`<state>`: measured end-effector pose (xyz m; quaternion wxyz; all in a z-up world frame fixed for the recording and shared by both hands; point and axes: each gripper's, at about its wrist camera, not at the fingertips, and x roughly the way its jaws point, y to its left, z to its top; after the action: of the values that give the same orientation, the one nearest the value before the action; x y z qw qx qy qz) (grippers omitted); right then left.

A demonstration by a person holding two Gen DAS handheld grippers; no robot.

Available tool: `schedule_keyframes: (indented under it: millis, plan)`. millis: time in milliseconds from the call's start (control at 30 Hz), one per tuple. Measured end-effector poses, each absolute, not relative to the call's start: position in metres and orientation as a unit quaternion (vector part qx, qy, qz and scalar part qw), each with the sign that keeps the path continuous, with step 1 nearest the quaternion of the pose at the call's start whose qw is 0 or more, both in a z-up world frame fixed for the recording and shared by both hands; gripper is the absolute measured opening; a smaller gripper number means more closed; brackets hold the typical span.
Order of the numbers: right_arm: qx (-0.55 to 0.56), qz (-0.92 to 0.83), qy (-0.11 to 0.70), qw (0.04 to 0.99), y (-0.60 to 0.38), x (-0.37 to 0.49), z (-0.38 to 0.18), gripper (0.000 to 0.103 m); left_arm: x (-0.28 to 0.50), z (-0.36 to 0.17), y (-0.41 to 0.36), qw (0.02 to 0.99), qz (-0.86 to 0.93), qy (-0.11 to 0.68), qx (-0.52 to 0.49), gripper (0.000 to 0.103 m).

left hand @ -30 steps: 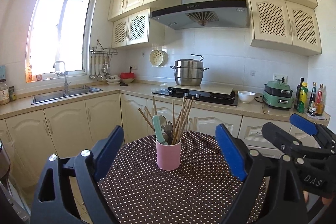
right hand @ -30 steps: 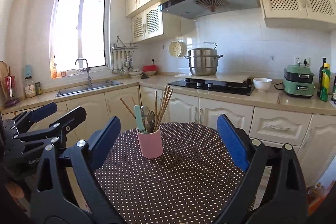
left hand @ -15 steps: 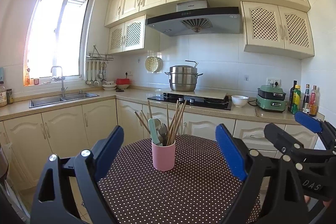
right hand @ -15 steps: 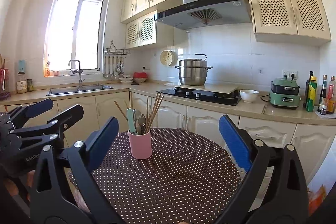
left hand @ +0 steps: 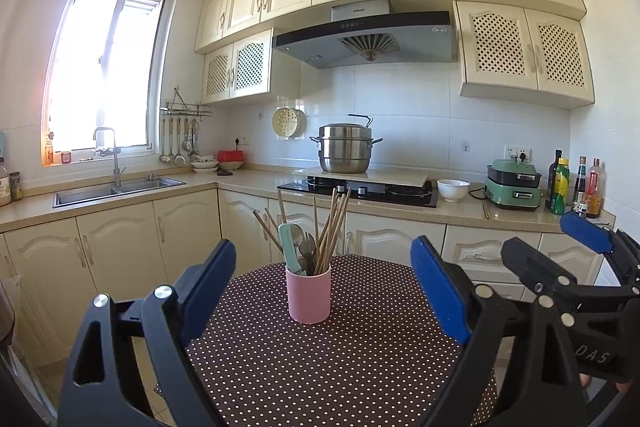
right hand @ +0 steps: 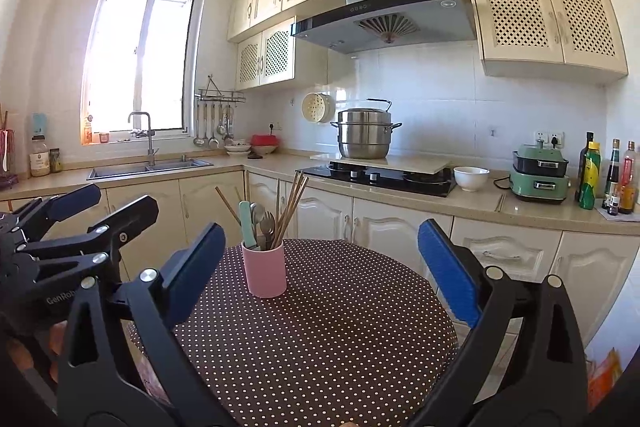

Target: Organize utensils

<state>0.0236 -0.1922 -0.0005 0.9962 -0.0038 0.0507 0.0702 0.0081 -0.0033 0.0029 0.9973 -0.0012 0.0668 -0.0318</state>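
Note:
A pink cup stands upright toward the far side of a round table with a brown polka-dot cloth. Wooden chopsticks, metal spoons and a fork, and a pale green handle stick out of it. My left gripper is open and empty, held back from the cup. My right gripper is also open and empty, with the cup left of its centre. Each gripper shows at the edge of the other's view.
Behind the table runs an L-shaped counter with a sink, a hob carrying a steel steamer pot, a white bowl, a green appliance and bottles. Base cabinets stand close behind the table.
Both views have pulled back and tilted up slightly, so the cup sits smaller and farther away. Both grippers stay open and empty; the cup has not moved.

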Motion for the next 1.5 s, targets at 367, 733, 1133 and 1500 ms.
schedule_keyframes:
  millis: [367,733,1133,1500]
  plan:
    - [-0.003,0.072,0.053,0.996,-0.1917,0.0255,-0.0031,0.095,0.0102,0.0027,-0.0043,0.998,-0.032,0.057,-0.002,0.087]
    - [0.001,0.074,0.058,0.996,-0.1938,0.0276,-0.0049,0.095,0.0142,-0.0001,-0.0059,0.998,-0.033,0.056,0.000,0.087]
    - [0.002,0.074,0.059,0.995,-0.1952,0.0296,-0.0054,0.095,0.0151,0.0002,-0.0090,0.998,-0.034,0.057,0.002,0.087]
    - [0.002,0.075,0.060,0.995,-0.1954,0.0288,-0.0068,0.095,0.0142,-0.0007,-0.0097,0.998,-0.032,0.057,0.005,0.087]
